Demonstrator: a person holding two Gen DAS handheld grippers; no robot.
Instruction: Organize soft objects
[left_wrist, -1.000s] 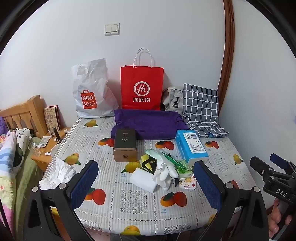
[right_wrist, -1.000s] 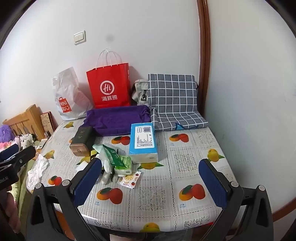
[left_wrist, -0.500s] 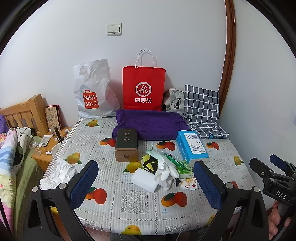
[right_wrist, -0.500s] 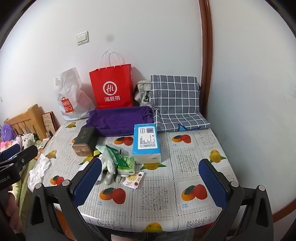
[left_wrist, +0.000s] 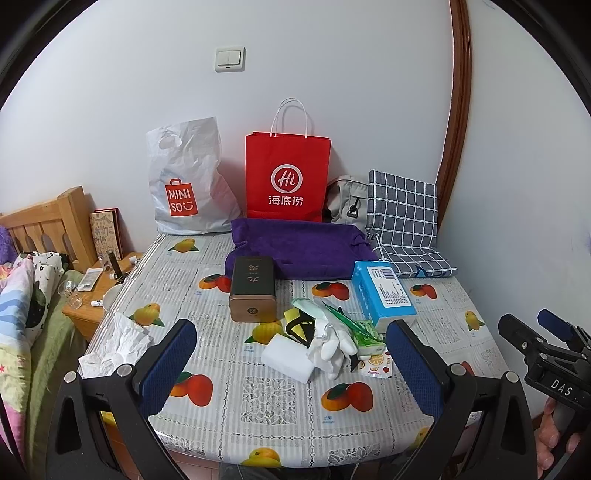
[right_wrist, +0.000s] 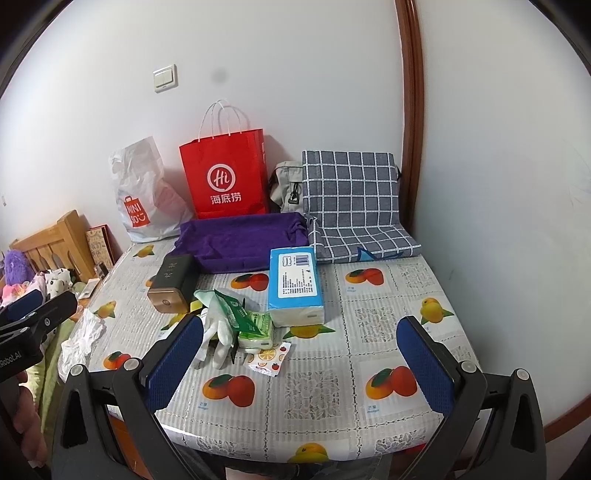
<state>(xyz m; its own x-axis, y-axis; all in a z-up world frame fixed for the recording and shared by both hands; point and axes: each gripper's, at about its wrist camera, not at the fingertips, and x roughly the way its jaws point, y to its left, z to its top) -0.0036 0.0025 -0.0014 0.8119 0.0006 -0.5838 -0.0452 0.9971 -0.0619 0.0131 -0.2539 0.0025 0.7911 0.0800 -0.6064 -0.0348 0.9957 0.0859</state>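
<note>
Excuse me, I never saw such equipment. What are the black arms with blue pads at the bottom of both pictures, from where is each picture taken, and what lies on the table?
They are hand-held grippers, not a robot: a person holds one in each hand. Each picture comes from a camera on one gripper, looking along its jaws. The left gripper and the right gripper both stand open and hold nothing. On the table lie a purple cloth, a dark box, a blue tissue pack, a white glove, a white sponge and crumpled tissue. Bags and a checked cushion stand against the wall.
</note>
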